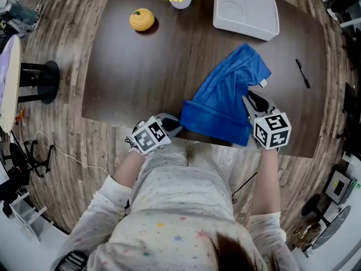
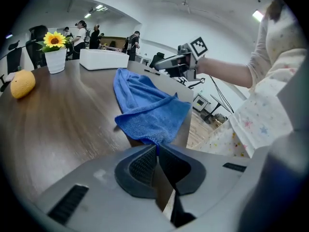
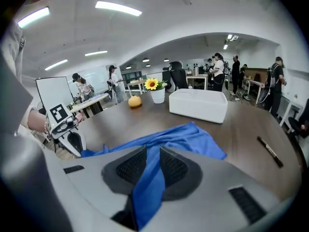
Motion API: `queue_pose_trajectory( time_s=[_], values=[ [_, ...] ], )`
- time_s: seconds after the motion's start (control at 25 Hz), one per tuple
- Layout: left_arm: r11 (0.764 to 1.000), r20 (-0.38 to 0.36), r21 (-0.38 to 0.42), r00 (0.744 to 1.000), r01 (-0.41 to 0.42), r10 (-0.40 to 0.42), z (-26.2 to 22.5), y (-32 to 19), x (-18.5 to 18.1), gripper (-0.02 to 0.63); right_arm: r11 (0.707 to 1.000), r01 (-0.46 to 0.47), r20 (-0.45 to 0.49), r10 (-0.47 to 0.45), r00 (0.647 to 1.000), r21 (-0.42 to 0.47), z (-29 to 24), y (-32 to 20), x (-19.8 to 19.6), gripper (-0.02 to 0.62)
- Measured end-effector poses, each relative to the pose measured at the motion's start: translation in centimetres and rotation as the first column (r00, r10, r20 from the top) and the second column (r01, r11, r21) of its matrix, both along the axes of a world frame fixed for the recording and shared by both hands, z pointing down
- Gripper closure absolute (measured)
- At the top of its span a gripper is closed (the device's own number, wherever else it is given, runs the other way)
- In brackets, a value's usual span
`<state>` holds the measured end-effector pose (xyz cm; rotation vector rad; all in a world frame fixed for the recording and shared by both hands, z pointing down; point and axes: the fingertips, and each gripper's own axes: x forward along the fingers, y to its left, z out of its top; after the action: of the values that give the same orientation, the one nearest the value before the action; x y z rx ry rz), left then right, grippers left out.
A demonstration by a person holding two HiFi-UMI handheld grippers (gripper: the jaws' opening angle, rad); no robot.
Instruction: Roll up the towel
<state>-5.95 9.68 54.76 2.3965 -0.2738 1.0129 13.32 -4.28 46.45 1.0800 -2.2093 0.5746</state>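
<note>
Now, at the near edge of a dark brown wooden table [image 1: 141,66], the crumpled blue terry-cloth towel [image 1: 225,95] stretches between the two tools, its left corner pinched in the closed left gripper [image 1: 175,127] and its right edge clamped by the right gripper [image 1: 251,103].

- Bright, even indoor light comes from ceiling strip lights [image 3: 118,7].
- Pale glare streaks lie on the dark desk [image 2: 58,115]; the towel [image 1: 225,95] throws only a faint, soft shadow.
- Both gripper views show heavy fisheye bending, black corners and a soft distant background.
</note>
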Motion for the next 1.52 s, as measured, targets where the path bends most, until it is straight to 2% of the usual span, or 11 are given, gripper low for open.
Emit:
queue_pose_trajectory(
  time_s=[0.2,0.4,0.6,0.92,1.0,1.16,1.36,1.52],
  values=[
    [0.999,-0.118,-0.023,0.992,-0.039,0.036,-0.7,-0.4,1.0,0.584,0.999,-0.028,0.003,0.028,1.000,0.025,0.5,-4.3,-1.9,0.514],
    [0.996,-0.127,-0.017,0.988,-0.087,0.084,-0.7,-0.4,1.1,0.584,0.997,-0.062,-0.032,0.064,0.997,0.048,1.5,-8.0,-2.0,0.511],
    [0.999,-0.128,-0.037,0.992,-0.021,0.016,-0.7,-1.0,1.0,0.584,0.996,-0.078,-0.083,0.081,0.993,0.041,3.6,-12.0,-1.5,0.492],
    [0.993,-0.062,-0.024,0.991,0.119,-0.120,-0.2,-0.6,0.9,0.584,0.992,-0.128,-0.122,0.128,0.984,0.010,6.6,-16.2,-0.6,0.442],
    [0.992,-0.039,-0.015,0.991,0.125,-0.125,0.0,-0.2,0.8,0.584,0.991,-0.130,-0.133,0.127,0.983,-0.015,7.4,-16.3,-0.4,0.459],
    [0.988,-0.026,-0.004,0.988,0.153,-0.153,0.0,0.2,0.5,0.584,0.991,-0.128,-0.137,0.122,0.983,-0.040,8.2,-15.9,0.2,0.577],
    [0.983,-0.024,0.027,0.983,0.184,-0.184,-0.7,0.2,-0.1,0.584,0.995,-0.101,-0.070,0.099,0.993,-0.012,5.8,-16.3,-0.4,0.586],
    [0.976,-0.029,0.042,0.977,0.211,-0.210,-1.0,0.1,-0.4,0.584,0.997,-0.067,0.033,0.065,0.997,0.040,2.3,-18.6,-2.3,0.588]
  ],
)
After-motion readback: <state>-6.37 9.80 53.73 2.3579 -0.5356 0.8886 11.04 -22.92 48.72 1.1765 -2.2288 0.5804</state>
